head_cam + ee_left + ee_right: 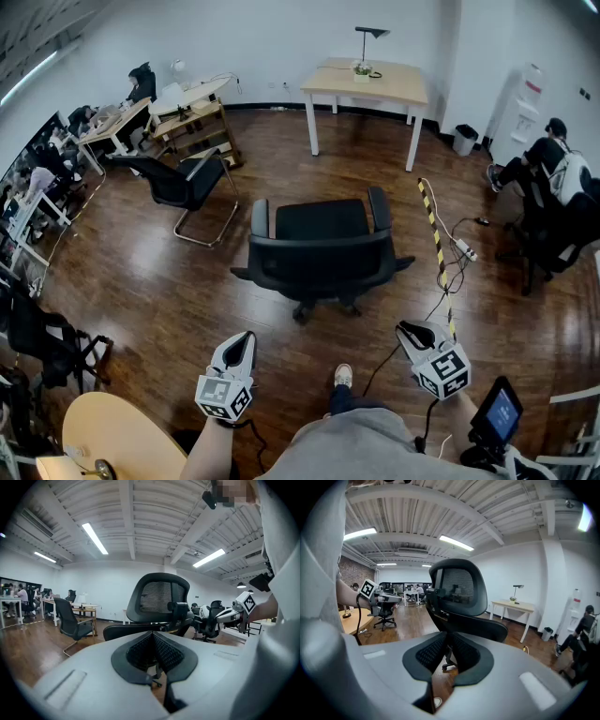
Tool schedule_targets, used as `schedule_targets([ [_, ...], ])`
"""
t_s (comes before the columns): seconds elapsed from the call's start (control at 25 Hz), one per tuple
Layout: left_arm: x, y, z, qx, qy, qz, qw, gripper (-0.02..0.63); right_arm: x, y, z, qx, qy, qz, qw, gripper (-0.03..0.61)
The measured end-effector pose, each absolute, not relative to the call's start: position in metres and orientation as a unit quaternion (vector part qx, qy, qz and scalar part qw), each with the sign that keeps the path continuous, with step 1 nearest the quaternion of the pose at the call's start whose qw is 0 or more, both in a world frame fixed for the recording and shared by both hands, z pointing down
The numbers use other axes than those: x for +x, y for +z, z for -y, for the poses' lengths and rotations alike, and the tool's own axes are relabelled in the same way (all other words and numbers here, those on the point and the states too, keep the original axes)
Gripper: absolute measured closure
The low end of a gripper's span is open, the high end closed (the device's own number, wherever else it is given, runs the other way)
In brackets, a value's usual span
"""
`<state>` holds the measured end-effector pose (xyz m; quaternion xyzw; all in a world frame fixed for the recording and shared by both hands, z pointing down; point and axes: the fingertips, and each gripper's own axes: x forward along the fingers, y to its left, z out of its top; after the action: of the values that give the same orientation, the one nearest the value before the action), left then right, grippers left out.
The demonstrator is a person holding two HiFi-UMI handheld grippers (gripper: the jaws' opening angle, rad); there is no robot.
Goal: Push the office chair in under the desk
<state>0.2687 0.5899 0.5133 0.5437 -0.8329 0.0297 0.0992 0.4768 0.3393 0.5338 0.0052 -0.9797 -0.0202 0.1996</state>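
A black mesh-back office chair (319, 248) stands mid-floor with its backrest toward me. Beyond it, by the back wall, is the light wooden desk (367, 80) on white legs. My left gripper (239, 349) hangs short of the chair's left rear, shut and empty. Level with it at the chair's right rear, my right gripper (412, 330) also holds nothing, its jaws together. Neither touches the chair. In the left gripper view the closed jaws (153, 634) point at the chair (157, 597). The right gripper view shows its jaws (449, 635), the chair (457, 590) and the desk (515, 604).
A second black chair (183, 183) stands at the left, near cluttered desks (187, 108). A yellow-black cable strip (433, 225) and a power strip (466, 249) lie right of the chair. A person (553, 164) sits far right. A round wooden table (122, 436) is at bottom left.
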Motion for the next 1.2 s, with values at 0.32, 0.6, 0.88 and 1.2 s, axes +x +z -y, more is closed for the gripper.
schedule_targets([
  [0.32,0.225,0.507,-0.558,0.537,0.071,0.837,0.081,0.614,0.442,0.531,-0.291,0.021,-0.036,0.98,0.194,0.534],
  [0.6,0.17,0.506,-0.537,0.529,0.171,0.828,0.063,0.611,0.419,0.522,-0.244,0.027,-0.111,0.97,0.213,0.503],
  [0.88,0.145,0.536,-0.518,0.558,0.382,0.736,0.024,0.489,0.403,0.541,-0.221,-0.042,-0.247,0.931,0.264,0.38],
  [1.2,0.13,0.56,-0.504,0.622,0.478,0.62,0.017,0.371,0.379,0.567,-0.231,-0.137,-0.39,0.839,0.353,0.271],
])
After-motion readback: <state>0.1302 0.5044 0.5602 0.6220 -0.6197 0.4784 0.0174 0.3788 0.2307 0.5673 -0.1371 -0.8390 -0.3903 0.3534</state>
